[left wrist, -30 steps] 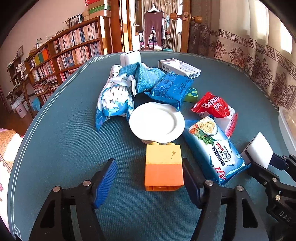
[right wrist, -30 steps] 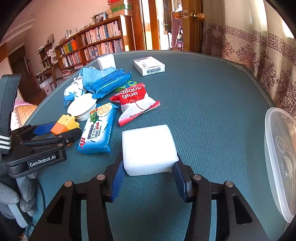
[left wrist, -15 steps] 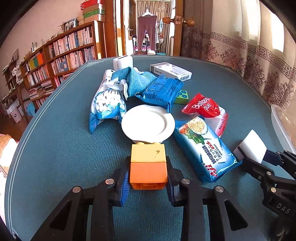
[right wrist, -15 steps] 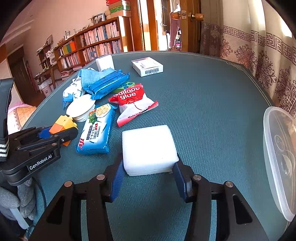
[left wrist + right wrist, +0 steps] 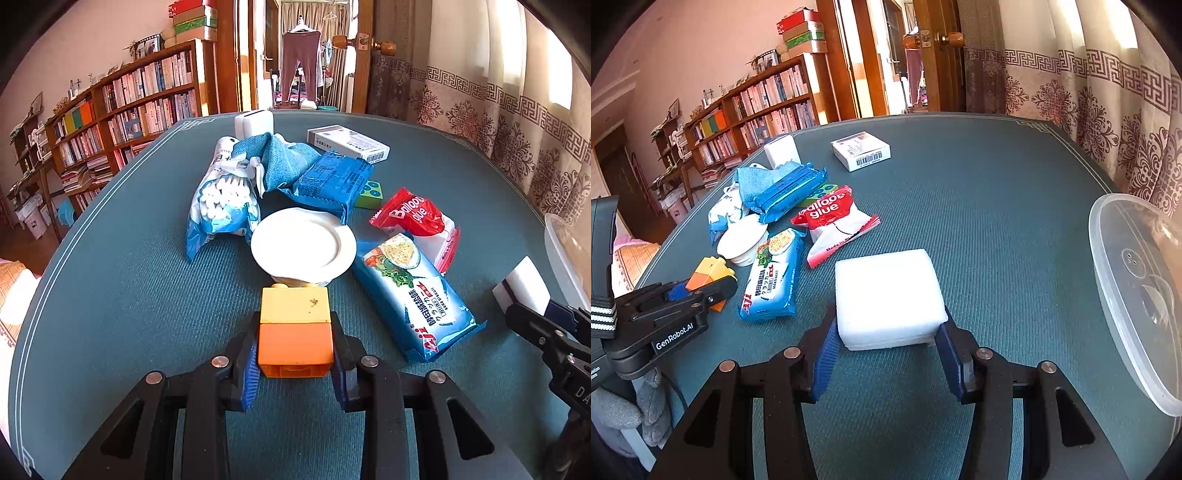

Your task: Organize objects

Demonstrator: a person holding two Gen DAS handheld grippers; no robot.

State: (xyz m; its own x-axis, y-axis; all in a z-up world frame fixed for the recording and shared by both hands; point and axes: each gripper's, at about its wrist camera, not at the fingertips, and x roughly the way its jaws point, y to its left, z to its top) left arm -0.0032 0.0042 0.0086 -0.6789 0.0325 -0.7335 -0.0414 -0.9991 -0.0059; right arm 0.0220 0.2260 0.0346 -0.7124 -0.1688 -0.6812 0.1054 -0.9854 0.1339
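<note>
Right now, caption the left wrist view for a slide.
Left gripper shut on orange-and-yellow block, white plate and snack packets just beyond.

Block (image 5: 294, 328) near table (image 5: 129, 314) front edge, plate (image 5: 303, 240) behind it, cracker pack (image 5: 413, 295) right; box (image 5: 347, 142) toward far edge.

Both cameras ride low and close above the surface (image 5: 110, 314), tilted downward along their own tongs toward the far bookshelf (image 5: 140, 110). The left view sits just before the white plate (image 5: 303, 240), facing it straight on. The right view stands off to the plate's (image 5: 746, 240) right, looking across. Both share the plate and the packets around it, and each catches the other's tongs at its edge.
</note>
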